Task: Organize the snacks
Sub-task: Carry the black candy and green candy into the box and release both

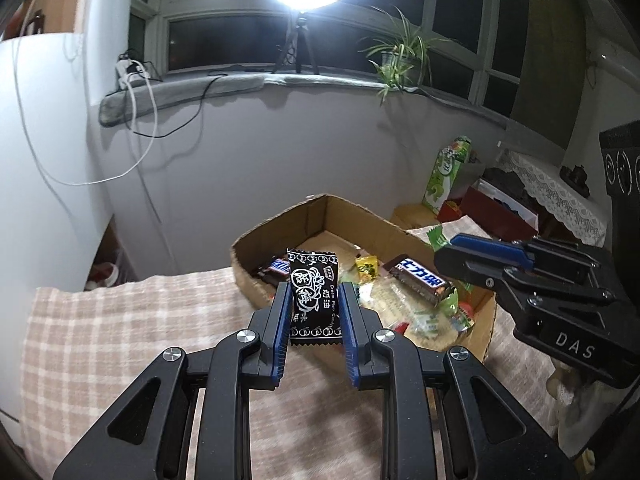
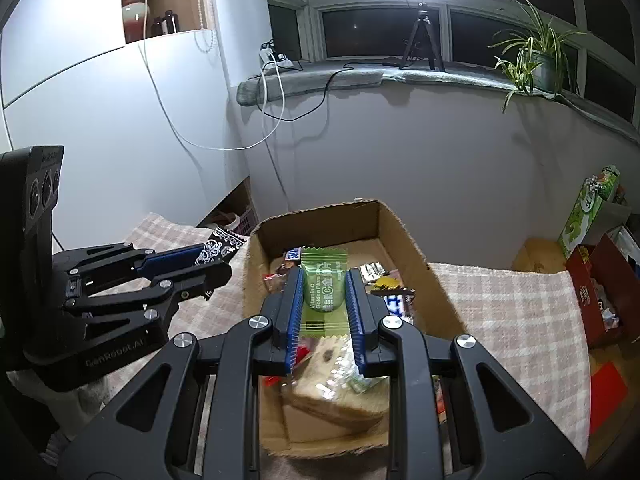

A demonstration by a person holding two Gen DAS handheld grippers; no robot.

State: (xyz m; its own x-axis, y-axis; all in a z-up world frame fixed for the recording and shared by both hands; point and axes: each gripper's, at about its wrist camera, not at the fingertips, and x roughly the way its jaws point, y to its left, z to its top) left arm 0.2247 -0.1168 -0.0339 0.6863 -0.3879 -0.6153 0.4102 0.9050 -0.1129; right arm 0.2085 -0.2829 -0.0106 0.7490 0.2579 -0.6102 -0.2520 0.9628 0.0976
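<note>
Left tool (image 1: 314,300) clamped on a black candy (image 1: 313,296); right tool (image 2: 323,304) clamped on a green candy (image 2: 323,292), above the cardboard box (image 2: 412,256). Slippery wrappers may slide free outside it.

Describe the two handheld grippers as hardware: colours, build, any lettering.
Both are alike: matte black linkage frames with cut-out arms and round silver pivot screws, ending in two fingers lined with ribbed blue pads. The left gripper shows "GenRobot.AI" on its body in the right wrist view, beside a black block with three round lenses. The right gripper carries white letters "DAS" in the left wrist view. No hands, sleeves or cables visible.
</note>
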